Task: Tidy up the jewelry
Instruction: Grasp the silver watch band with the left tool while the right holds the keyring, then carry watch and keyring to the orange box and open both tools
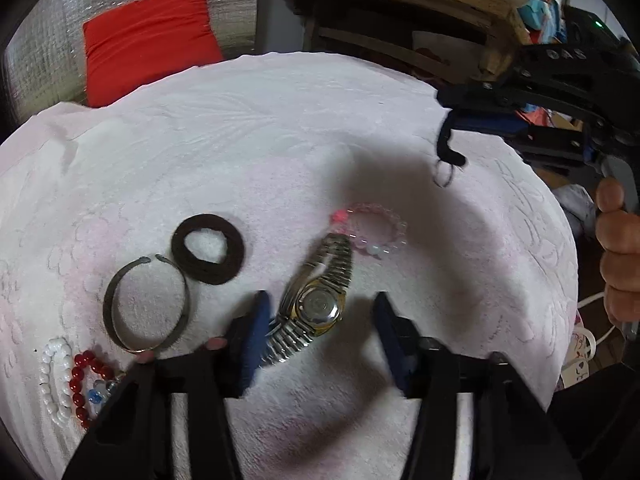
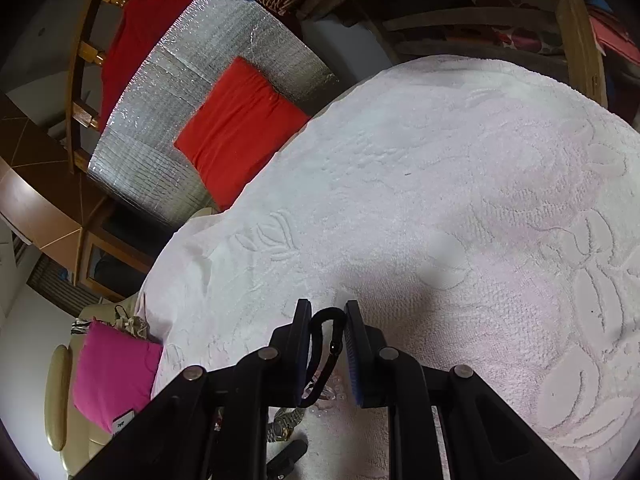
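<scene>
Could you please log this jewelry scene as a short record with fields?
surface: pale pink towel
left hand-held gripper: open, fingers either side of the watch, not pressing it
right hand-held gripper: shut on a thin black loop, held above the towel
watch: metal band, lying case-back up
beside watch: pink bead bracelet, touching the band's far end
left of watch: brown hair tie, metal bangle
near left edge: white bead bracelet, red bead bracelet

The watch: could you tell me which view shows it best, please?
The left wrist view: the watch lies whole on the towel between the left gripper fingers. The right wrist view shows only a sliver beneath the right gripper.
</scene>
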The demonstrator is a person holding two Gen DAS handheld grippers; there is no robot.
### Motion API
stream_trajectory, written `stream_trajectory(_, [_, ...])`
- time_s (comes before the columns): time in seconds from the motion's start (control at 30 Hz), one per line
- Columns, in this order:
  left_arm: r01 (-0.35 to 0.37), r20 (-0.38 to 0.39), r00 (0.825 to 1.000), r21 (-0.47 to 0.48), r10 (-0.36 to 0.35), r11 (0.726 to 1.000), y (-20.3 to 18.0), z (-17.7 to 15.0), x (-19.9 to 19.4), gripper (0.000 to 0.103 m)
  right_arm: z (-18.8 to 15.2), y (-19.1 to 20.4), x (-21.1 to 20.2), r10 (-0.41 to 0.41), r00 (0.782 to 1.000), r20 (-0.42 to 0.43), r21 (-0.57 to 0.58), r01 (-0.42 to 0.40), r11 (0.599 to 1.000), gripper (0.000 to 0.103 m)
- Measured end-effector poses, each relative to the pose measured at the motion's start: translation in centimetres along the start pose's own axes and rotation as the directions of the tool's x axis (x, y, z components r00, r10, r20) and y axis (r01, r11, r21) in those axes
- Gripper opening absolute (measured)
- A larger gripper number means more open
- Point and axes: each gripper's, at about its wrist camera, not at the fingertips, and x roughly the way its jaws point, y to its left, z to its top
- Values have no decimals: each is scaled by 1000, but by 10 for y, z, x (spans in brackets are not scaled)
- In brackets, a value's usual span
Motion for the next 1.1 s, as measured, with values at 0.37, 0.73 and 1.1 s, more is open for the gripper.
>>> stream_trajectory(0.37, [-27,-14,1000,1,27,1000,-11,-3,-2,57,1,-2,-6,-10,1000,23,8,10,1000,19])
stream_trajectory(0.73, [-30,34,999,-21,31,999,-16,-7,-11,24,0,3,-7,-6,1000,30,-13,6,1000,19])
stream_trajectory(1.1, [-49,156,985,-126,69,991,3,-24,-86,8,-15,35,-11,61,998,27,-109,-58,992,19])
